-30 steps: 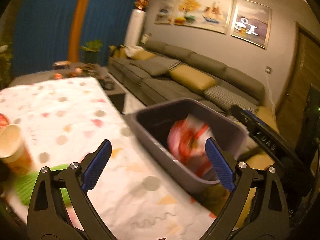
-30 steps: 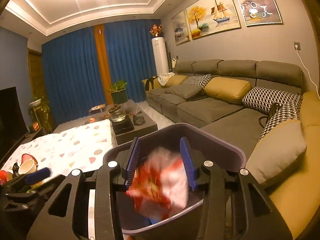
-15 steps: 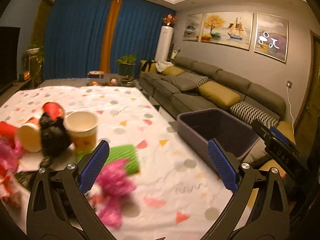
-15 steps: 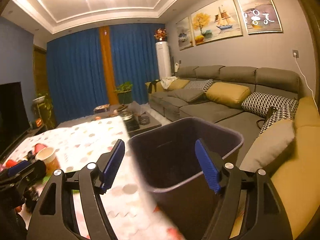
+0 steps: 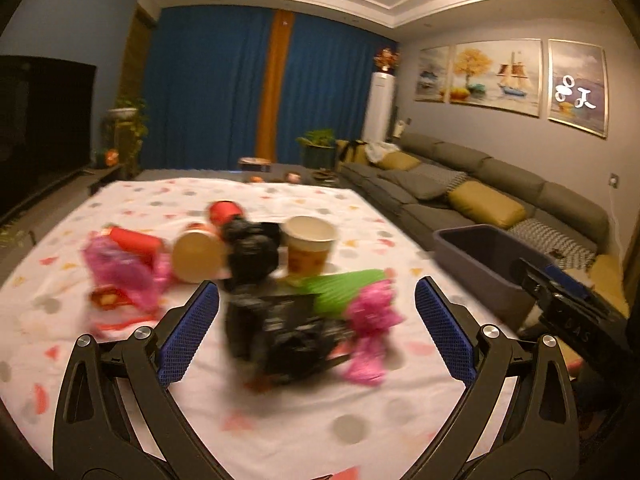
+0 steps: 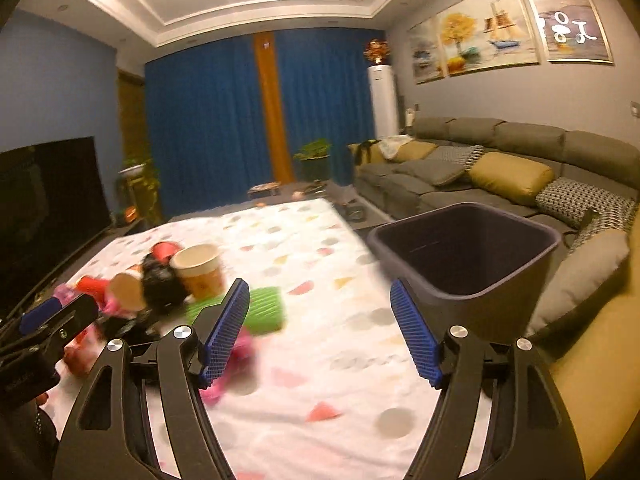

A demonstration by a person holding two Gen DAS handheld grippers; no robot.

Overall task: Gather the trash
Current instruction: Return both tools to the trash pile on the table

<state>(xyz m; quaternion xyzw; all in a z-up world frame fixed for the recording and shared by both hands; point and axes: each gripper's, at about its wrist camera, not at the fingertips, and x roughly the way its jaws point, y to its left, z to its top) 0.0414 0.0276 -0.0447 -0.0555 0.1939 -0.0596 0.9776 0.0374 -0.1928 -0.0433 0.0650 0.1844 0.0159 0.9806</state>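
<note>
Two hand-held grippers face a table under a spotted white tablecloth (image 5: 280,420). The left gripper (image 5: 316,334) is spread wide and empty above a blurred trash pile (image 5: 256,272) of paper cups and wrappers. The right gripper (image 6: 320,330), just widened, holds nothing. A dark bin (image 6: 472,276) stands at the table's right edge.

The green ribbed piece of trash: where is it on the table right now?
In the left wrist view the green ribbed piece lies mid-table at the pile's right edge, just in front of the upright paper cup, beside the pink wrapper.
</note>
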